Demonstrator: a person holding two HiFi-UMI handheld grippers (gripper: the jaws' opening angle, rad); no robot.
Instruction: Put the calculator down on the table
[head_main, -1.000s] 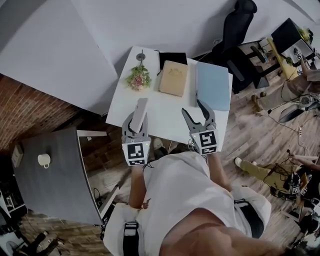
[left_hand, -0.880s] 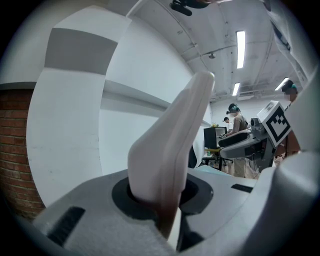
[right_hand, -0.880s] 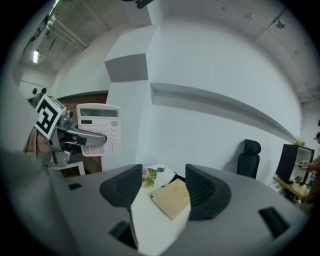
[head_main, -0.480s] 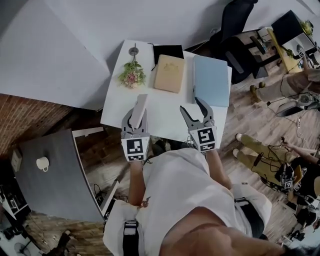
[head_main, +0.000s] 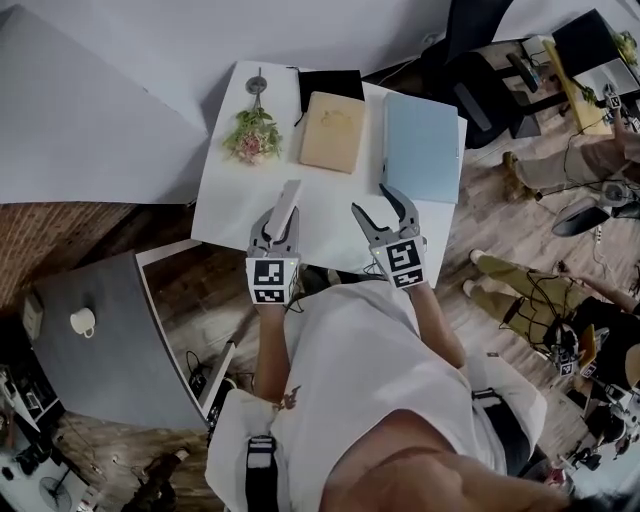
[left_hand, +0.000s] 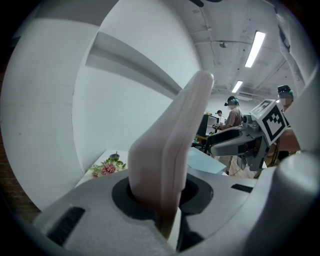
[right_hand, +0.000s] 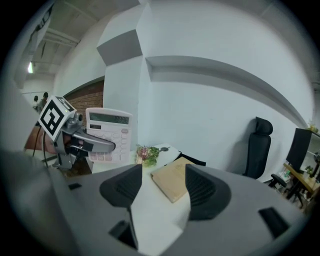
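Note:
A white calculator stands edge-on in the head view, and my left gripper is shut on its lower end above the near edge of the white table. In the left gripper view the calculator rises tilted from between the jaws. The right gripper view shows its keypad and display with the left gripper clamped on it. My right gripper hangs to its right, open with nothing between its fingers, above the table.
On the table's far side lie a bunch of flowers, a tan notebook, a light blue book and a black item. A black office chair stands behind. A grey cabinet bears a cup.
Both grippers have sunk toward the table's near edge and moved a little forward over it. The calculator stays in the left gripper; the right stays open.

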